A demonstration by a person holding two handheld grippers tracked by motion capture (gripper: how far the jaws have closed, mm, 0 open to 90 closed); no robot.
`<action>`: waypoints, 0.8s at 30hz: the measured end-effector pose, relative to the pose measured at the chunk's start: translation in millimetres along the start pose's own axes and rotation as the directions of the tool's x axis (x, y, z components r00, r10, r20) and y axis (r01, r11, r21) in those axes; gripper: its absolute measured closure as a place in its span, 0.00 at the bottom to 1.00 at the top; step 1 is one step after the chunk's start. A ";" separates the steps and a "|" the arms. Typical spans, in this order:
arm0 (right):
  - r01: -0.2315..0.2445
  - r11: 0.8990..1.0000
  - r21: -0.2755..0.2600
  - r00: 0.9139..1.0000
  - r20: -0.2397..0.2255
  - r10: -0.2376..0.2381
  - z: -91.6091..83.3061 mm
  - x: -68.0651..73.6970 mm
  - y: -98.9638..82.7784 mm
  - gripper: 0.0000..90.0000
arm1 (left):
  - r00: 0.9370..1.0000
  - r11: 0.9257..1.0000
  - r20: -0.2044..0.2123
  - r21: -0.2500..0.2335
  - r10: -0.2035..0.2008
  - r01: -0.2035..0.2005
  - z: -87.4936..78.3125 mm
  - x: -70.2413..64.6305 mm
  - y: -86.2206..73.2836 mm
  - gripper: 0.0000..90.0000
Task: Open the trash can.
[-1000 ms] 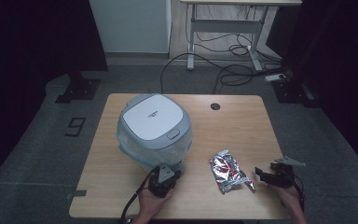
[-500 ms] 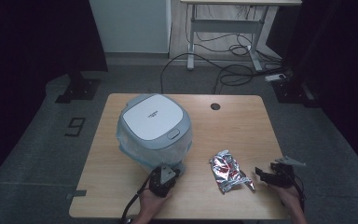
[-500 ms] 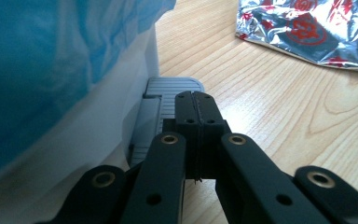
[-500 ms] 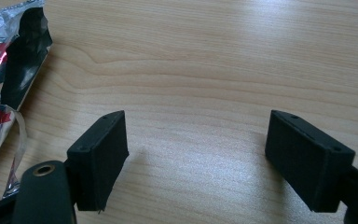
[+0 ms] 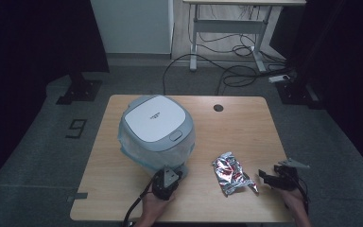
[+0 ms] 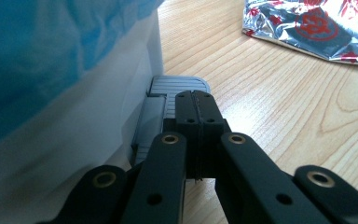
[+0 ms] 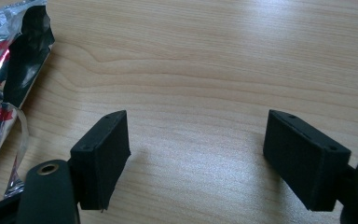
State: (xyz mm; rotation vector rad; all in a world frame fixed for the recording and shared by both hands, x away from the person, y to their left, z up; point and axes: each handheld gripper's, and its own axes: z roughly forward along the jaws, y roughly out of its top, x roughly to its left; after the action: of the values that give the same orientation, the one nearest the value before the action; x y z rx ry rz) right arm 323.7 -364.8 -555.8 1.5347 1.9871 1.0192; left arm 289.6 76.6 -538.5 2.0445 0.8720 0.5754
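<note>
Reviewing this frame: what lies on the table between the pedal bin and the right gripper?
In the high view, a crumpled silver foil packet lies between the pedal bin and the open right gripper; bare wooden table lies on either side of it.

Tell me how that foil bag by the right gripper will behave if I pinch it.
The foil bag looks crinkled and torn open, so it probably bends and crackles instead of staying stiff. It lies nearly flat, so it is likely light and may slide on the smooth table. Its glossy skin could slip between the fingers.

Left tool (image 6: 196, 100) closed, right tool (image 7: 193, 154) agape
</note>
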 end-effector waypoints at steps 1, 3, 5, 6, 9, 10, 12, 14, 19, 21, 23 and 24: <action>-0.001 1.000 0.000 1.000 -0.001 0.001 -0.1 -0.1 0.0 0.24 | 1.000 1.000 -0.004 -0.001 0.008 -0.008 0.3 -0.7 -0.4 1.00; -0.004 1.000 -0.001 1.000 -0.002 0.004 -0.2 -0.4 0.0 0.24 | 1.000 1.000 -0.006 0.001 0.015 -0.015 0.4 -1.1 -0.7 1.00; -0.003 1.000 -0.001 1.000 -0.002 0.003 -0.1 -0.3 -0.1 0.24 | 1.000 1.000 -0.009 0.002 0.020 -0.020 0.7 -1.6 -0.9 1.00; -0.002 1.000 -0.001 1.000 -0.001 0.002 -0.1 -0.2 -0.1 0.24 | 1.000 1.000 -0.009 0.002 0.020 -0.020 0.7 -1.6 -0.9 1.00; -0.002 1.000 -0.001 1.000 -0.001 0.002 -0.1 -0.2 -0.1 0.24 | 1.000 1.000 -0.008 -0.002 0.023 -0.023 1.0 -1.6 -1.8 1.00; -0.003 1.000 -0.001 1.000 -0.001 0.003 -0.1 -0.2 -0.1 0.24 | 1.000 1.000 -0.007 -0.002 0.023 -0.023 1.0 -1.6 -1.8 1.00; -0.003 1.000 -0.001 1.000 -0.001 0.003 -0.1 -0.2 -0.1 0.24 | 1.000 1.000 -0.008 -0.002 0.025 -0.025 1.1 -1.7 -1.9 1.00; -0.001 1.000 0.000 1.000 0.000 0.001 -0.1 -0.1 -0.1 0.24 | 0.999 1.000 -0.012 -0.002 0.030 -0.030 1.3 -2.3 -2.0 1.00; 0.000 1.000 0.000 1.000 0.001 0.000 -0.1 0.1 -0.1 0.25 | 0.999 0.999 -0.023 -0.002 0.040 -0.040 1.5 -3.9 -2.5 1.00; -0.003 1.000 -0.001 1.000 -0.001 0.003 -0.2 -0.3 -0.1 0.25 | 0.999 0.999 -0.023 0.000 0.041 -0.041 1.7 -4.1 -2.6 1.00; -0.006 1.000 -0.001 1.000 -0.001 0.006 -0.3 -0.3 -0.2 0.25 | 0.999 0.999 -0.020 0.004 0.038 -0.038 1.9 -3.8 -2.5 1.00; -0.006 1.000 -0.001 1.000 -0.001 0.006 -0.4 -0.3 -0.3 0.25 | 0.999 0.999 -0.020 0.006 0.038 -0.037 2.1 -3.9 -2.5 1.00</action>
State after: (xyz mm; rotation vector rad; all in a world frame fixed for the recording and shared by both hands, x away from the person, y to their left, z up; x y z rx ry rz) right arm 323.3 -365.3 -555.8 1.5410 1.9832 1.0240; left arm 287.5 73.7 -542.1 2.0672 0.8496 0.6160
